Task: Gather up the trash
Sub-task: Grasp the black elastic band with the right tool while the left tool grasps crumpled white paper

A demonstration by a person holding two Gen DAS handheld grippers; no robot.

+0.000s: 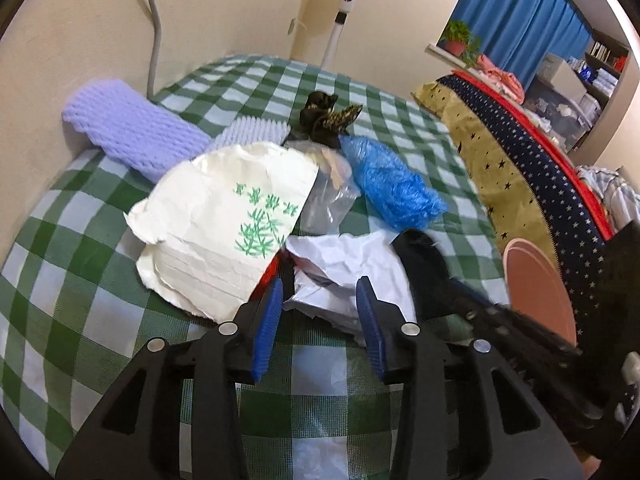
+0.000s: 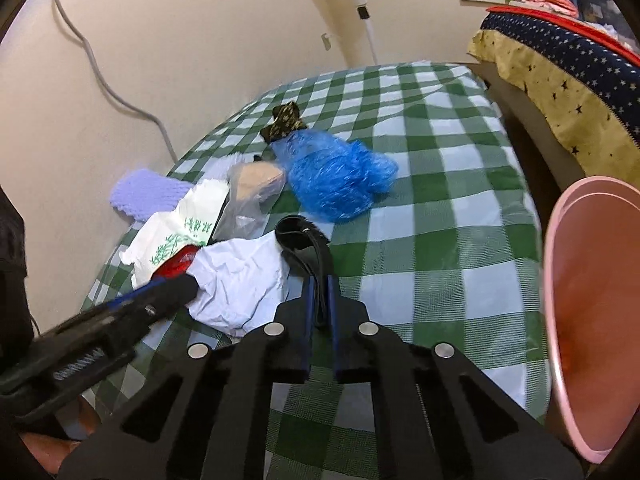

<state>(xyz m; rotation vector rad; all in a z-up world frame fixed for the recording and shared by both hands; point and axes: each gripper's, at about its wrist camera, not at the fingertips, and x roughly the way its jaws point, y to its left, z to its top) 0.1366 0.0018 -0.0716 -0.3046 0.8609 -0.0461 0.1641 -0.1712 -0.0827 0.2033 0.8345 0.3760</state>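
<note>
A heap of litter lies on the green checked bedsheet (image 1: 100, 312). It includes crumpled white paper (image 1: 344, 264), a torn sheet with green print (image 1: 224, 232), a clear plastic bag (image 1: 328, 200), a blue plastic bag (image 1: 392, 188) and a red wrapper (image 2: 180, 260). My left gripper (image 1: 320, 284) is open, its blue pads on either side of the near edge of the crumpled paper without pressing it. My right gripper (image 2: 320, 284) is shut on a black strap (image 2: 304, 236), which loops up beyond the fingertips beside the white paper (image 2: 240, 280).
A pink bin (image 2: 592, 320) stands at the right edge of the bed. A purple knitted piece (image 1: 132, 128) and a dark patterned cloth (image 1: 324, 120) lie behind the heap. A star-patterned cover (image 1: 520, 148), a standing fan (image 1: 344, 12) and a wall cable (image 1: 156, 28) border the bed.
</note>
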